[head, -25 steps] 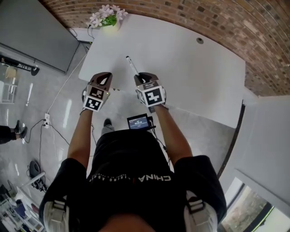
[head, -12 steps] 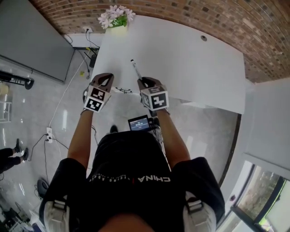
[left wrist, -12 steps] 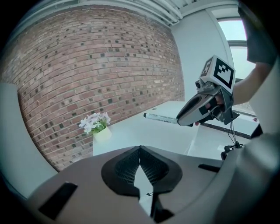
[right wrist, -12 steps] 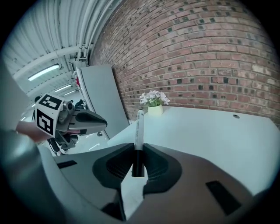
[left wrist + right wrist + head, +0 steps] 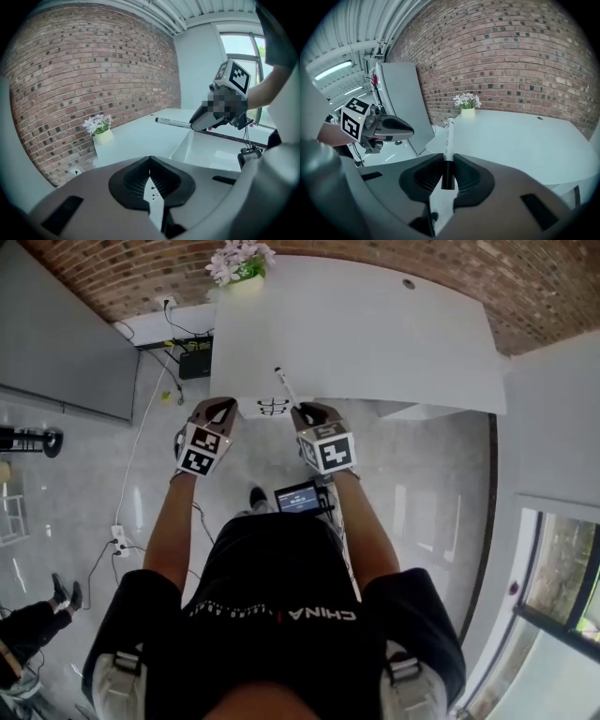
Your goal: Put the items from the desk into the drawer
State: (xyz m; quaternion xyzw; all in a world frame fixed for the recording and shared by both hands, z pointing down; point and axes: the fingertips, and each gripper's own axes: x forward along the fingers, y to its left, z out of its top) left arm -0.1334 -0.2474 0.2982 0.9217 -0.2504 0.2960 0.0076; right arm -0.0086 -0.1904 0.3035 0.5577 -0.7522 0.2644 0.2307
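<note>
A white marker (image 5: 449, 136) with a black end points forward, and my right gripper (image 5: 448, 159) is shut on that black end. In the head view the marker (image 5: 284, 387) sticks out of the right gripper (image 5: 307, 412) over the near edge of the white desk (image 5: 375, 334). Just below that edge a white drawer (image 5: 272, 407) stands out between the grippers. The left gripper view shows the drawer's pale inside (image 5: 206, 152) under the marker (image 5: 173, 123). My left gripper (image 5: 150, 161) is shut with nothing in it, left of the drawer (image 5: 221, 409).
A pot of pale flowers (image 5: 239, 263) stands on the desk's far left corner by the brick wall. A grey panel (image 5: 56, 334) leans at the left, with a black box and cables (image 5: 195, 362) on the floor. A small screen (image 5: 300, 498) hangs at the person's waist.
Both grippers have drawn back from over the desk to its near edge. The white drawer now shows below that edge. The marker stays in the right gripper.
</note>
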